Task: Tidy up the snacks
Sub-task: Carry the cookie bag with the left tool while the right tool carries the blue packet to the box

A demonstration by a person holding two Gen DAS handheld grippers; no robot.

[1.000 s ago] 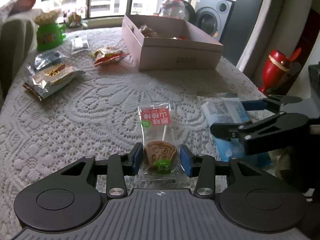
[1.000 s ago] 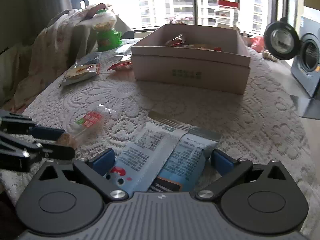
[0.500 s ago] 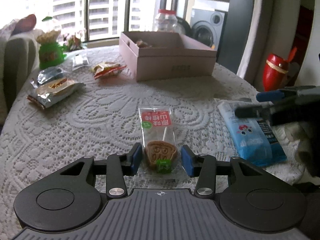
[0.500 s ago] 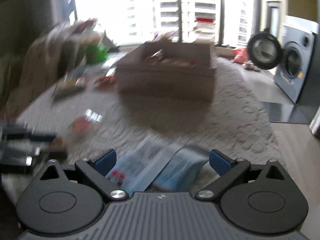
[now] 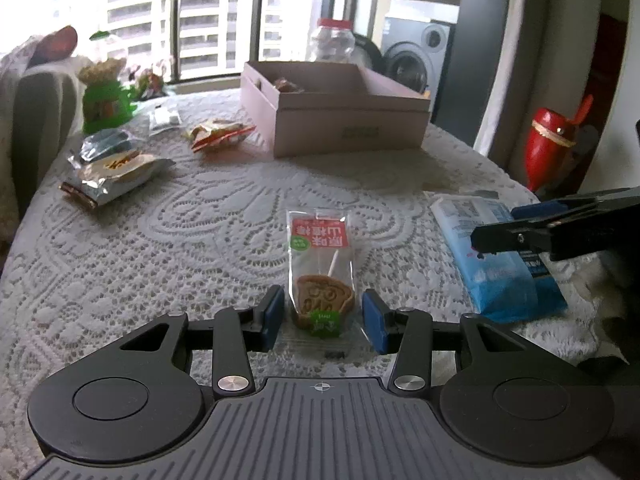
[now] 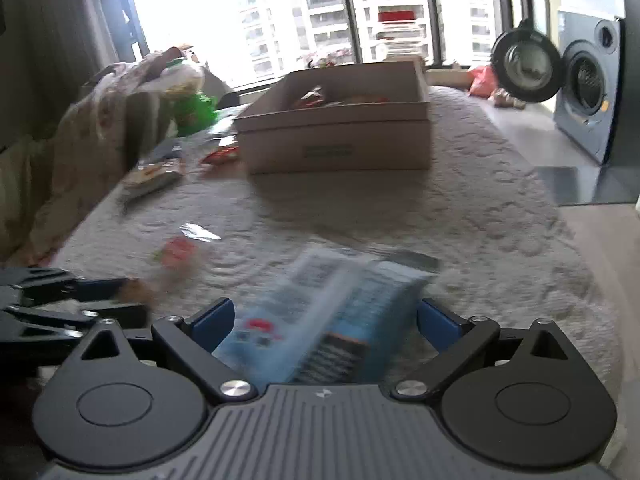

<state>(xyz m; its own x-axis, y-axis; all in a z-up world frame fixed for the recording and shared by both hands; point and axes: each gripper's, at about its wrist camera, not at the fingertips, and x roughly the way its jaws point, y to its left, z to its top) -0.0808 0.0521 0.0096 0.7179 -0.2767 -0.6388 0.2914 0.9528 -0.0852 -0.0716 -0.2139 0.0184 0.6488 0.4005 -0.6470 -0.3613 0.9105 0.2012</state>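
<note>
On the lace-covered desk [image 5: 200, 216], the left gripper [image 5: 322, 316] had its fingers apart around the biscuit lollipop packet [image 5: 321, 264], ready to close. The right gripper [image 6: 326, 322] straddled the blue snack bag [image 6: 320, 320], fingers wide. The cardboard box [image 5: 344, 128] waited behind, probably for collecting snacks.

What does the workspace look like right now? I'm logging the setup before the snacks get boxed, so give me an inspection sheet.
Surface: table under a white lace cloth.
Job's things: lollipop packet lying flat between the left gripper's fingers; blue packet lying between the right gripper's fingers; open cardboard box at the far side, some snacks inside.
Clutter: silver snack bag, red snack packet, green toy dispenser, clear jar with red lid behind the box.
Grippers: left gripper open; right gripper open.
Cables: nothing seen.
Surroundings: windows, washing machine, covered chair at left.
</note>
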